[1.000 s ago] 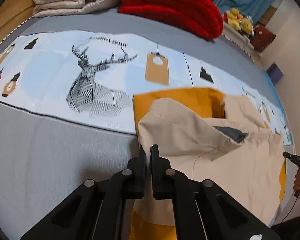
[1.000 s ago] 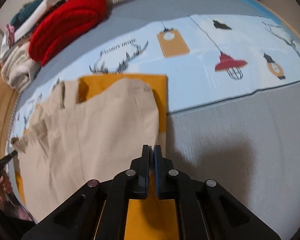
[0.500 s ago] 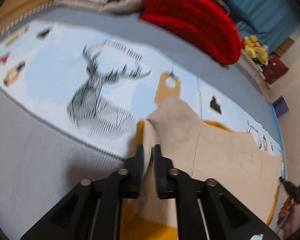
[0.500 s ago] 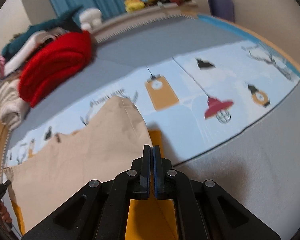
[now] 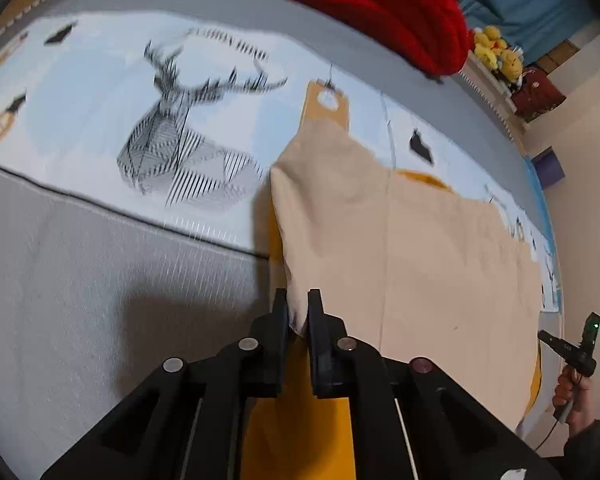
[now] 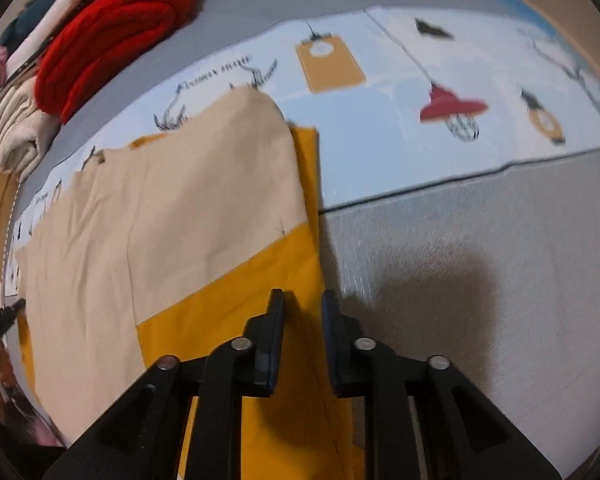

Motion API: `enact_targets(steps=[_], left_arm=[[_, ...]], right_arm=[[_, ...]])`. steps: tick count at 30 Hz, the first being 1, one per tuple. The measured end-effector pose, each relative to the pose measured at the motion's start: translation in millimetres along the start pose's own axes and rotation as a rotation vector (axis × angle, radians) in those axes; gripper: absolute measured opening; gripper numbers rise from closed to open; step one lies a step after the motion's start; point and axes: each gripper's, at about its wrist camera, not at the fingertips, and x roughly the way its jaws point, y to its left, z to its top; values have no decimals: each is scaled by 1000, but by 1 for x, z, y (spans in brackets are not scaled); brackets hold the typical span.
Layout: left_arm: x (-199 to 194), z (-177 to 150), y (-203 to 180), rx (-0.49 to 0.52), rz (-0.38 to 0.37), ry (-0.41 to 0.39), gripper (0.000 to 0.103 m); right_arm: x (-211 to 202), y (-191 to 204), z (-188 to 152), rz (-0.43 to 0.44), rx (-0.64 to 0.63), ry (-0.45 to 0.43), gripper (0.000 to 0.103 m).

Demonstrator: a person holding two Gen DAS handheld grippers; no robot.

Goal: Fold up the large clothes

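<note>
A large beige and mustard-yellow garment [image 5: 420, 256] lies on the bed, its beige half folded over the yellow half. My left gripper [image 5: 298, 306] is shut on the beige edge at the garment's left side. In the right wrist view the same garment [image 6: 172, 216] lies flat, with the yellow part [image 6: 236, 316] under the fingers. My right gripper [image 6: 302, 304] is open and empty, just above the yellow cloth near its right edge.
The bed has a grey cover [image 6: 480, 280] and a pale blue printed sheet [image 5: 100, 92] with a deer and lamps. Folded red [image 5: 380, 0] and cream blankets [image 6: 16, 140] lie at the far side. The other hand's gripper [image 5: 572, 352] shows at the right edge.
The beige half was carried forward and laid flat over the yellow part. My right gripper has opened and let go of the cloth. My left gripper stays shut on the beige edge.
</note>
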Motion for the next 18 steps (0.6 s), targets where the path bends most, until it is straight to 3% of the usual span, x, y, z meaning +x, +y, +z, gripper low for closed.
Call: enact_targets(steps=[3, 8, 11, 13, 15, 16, 17, 18], left_arm=[[-10, 6, -7, 0, 0, -71, 5], [-20, 16, -15, -14, 34, -163, 3], [-11, 18, -13, -31, 70, -121, 3], [-4, 18, -10, -48, 46, -80, 6], [4, 15, -7, -44, 53, -34, 14], [6, 13, -6, -39, 60, -16, 21], [9, 11, -5, -37, 62, 6, 22], [11, 9, -4, -39, 59, 23, 22]], right_arm=[[-19, 4, 3, 3, 1, -75, 0], [-66, -14, 17, -54, 141, -312, 0], [-45, -23, 19, 36, 166, -199, 1], [-28, -19, 19, 71, 147, -125, 7], [-18, -11, 18, 68, 92, -87, 18], [-14, -12, 18, 72, 84, -76, 28], [-8, -11, 17, 78, 85, -50, 40], [-2, -11, 15, 75, 86, -28, 43]])
